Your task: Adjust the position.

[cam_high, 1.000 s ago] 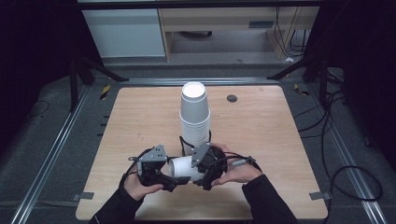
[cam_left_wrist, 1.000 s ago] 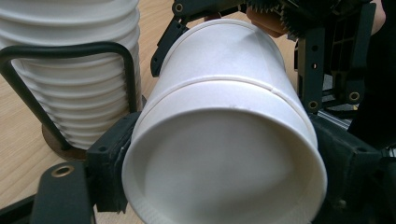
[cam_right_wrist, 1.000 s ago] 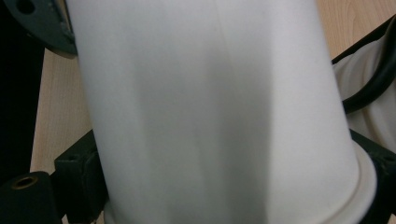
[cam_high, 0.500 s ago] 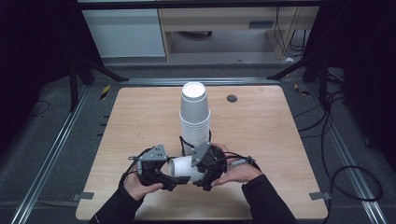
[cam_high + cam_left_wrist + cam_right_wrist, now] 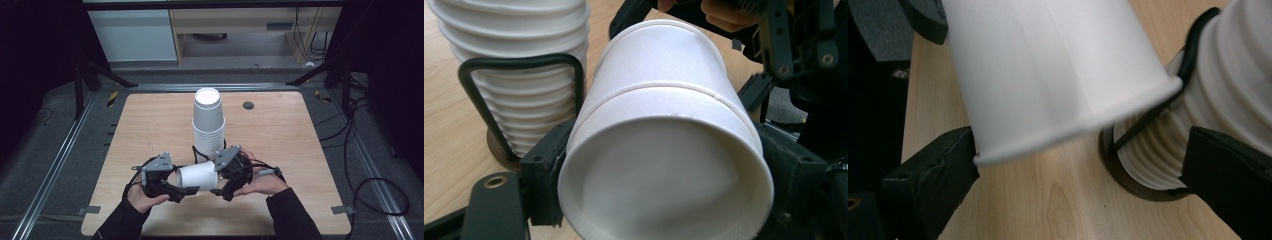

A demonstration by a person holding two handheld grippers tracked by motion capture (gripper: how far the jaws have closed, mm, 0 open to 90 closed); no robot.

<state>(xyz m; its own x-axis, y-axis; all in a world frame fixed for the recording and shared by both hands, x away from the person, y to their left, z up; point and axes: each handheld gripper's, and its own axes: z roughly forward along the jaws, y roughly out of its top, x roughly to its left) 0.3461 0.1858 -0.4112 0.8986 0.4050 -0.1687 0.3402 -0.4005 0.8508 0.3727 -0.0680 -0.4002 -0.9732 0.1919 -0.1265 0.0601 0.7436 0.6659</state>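
Lying on its side above the near tabletop (image 5: 150, 125), a white paper cup (image 5: 196, 176) is being clamped at its base end by the left hand-held gripper (image 5: 186, 190). The right hand-held gripper (image 5: 219, 190) has just been opening; its jaws are standing wide about the rim end, pads apparently clear. With one grip remaining, the thin wall is at risk of being crushed, or the cup knocked against the cup stack (image 5: 208, 125) just behind.
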